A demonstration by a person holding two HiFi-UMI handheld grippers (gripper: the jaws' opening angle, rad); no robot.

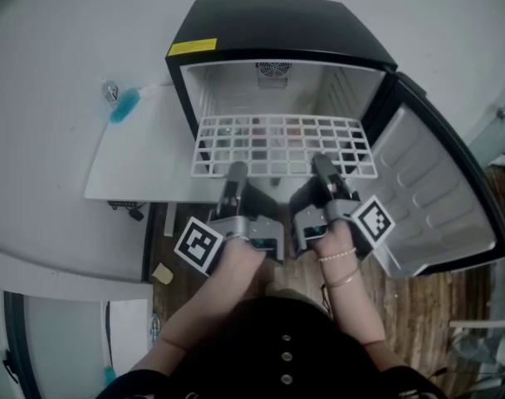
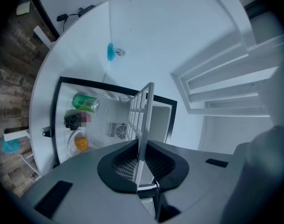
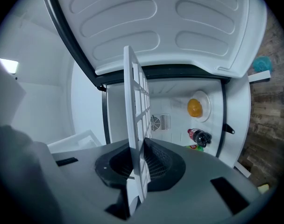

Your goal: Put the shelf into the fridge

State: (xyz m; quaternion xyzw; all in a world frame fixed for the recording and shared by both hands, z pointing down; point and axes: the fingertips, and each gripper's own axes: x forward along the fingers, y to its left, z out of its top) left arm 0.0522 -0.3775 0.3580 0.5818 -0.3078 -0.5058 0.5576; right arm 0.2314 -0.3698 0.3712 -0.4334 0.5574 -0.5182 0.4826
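White grid-patterned shelf [image 1: 281, 144], black fridge [image 1: 277, 27] with white interior, yellow label [image 1: 192, 46], orange fruit [image 3: 194, 107], green can [image 2: 84, 102]

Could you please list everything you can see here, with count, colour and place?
fridge: one, black with white inside, centre, door open to the right.
wire shelf: one, white, at the fridge opening.
can: one, green, inside the fridge.
bottle: one, dark, beside the can.
orange: one, orange, on a white plate inside the fridge.
blue object: one, blue, on the white panel left of the fridge.
left gripper: one, grey, shut on the shelf's near edge.
right gripper: one, grey, shut on the shelf's near edge.
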